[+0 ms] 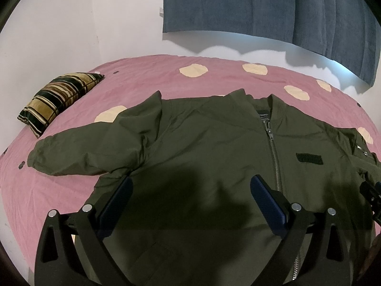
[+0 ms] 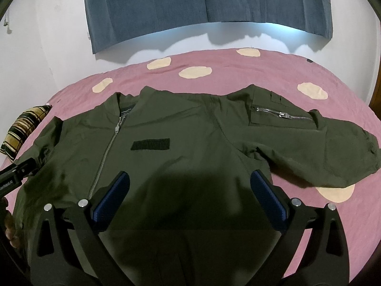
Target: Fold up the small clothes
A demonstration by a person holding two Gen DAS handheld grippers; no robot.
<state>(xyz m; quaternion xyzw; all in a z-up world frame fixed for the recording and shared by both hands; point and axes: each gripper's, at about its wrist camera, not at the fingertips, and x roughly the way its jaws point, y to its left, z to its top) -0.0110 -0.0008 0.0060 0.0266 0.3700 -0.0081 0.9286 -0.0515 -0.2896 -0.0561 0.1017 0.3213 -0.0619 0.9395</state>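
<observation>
Olive bomber jacket (image 1: 214, 147) lies flat, zipped, front up on the pink spotted bedspread (image 1: 71, 190), sleeves out. My left gripper (image 1: 190, 190) and right gripper (image 2: 190, 186) hover wide open over it, holding nothing. I'd pinch each sleeve near the cuff, fold inward

White wall (image 1: 119, 23), blue curtain (image 2: 190, 0), pink spotted bedsheet (image 1: 214, 81), striped pillow (image 1: 59, 97).

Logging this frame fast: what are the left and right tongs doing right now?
Left tongs: open, empty, over the green jacket.
Right tongs: open, empty, also over the jacket.
</observation>
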